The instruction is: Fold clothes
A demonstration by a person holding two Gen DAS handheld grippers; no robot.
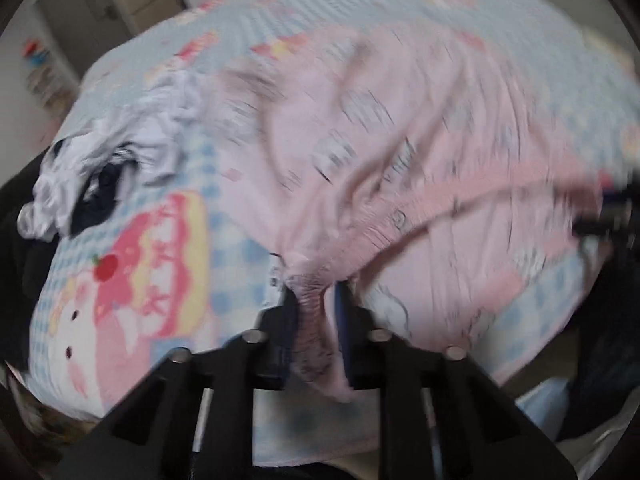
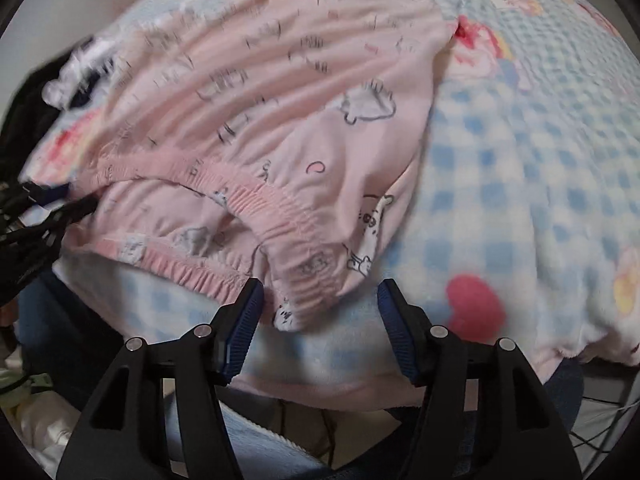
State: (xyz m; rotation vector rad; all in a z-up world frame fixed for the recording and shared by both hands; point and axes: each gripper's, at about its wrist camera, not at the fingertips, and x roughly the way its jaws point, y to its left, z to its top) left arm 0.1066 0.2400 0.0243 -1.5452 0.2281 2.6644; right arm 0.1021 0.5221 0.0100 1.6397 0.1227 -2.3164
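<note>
Pink printed pyjama trousers (image 1: 400, 128) lie spread on a blue checked blanket (image 1: 132, 280). My left gripper (image 1: 314, 300) is shut on the gathered elastic waistband (image 1: 316, 320) at its left end. In the right wrist view the same trousers (image 2: 280, 100) lie with the waistband (image 2: 280, 216) toward me. My right gripper (image 2: 320, 300) is open, its blue pads on either side of the waistband's right corner (image 2: 308, 280), which hangs between them. The left gripper shows blurred at the left edge of the right wrist view (image 2: 36, 208).
A crumpled white and dark garment (image 1: 104, 164) lies on the blanket left of the trousers; it also shows in the right wrist view (image 2: 76, 72). The blanket (image 2: 520, 184) has cartoon prints. The bed's front edge is just below both grippers. Shelves (image 1: 44, 68) stand far left.
</note>
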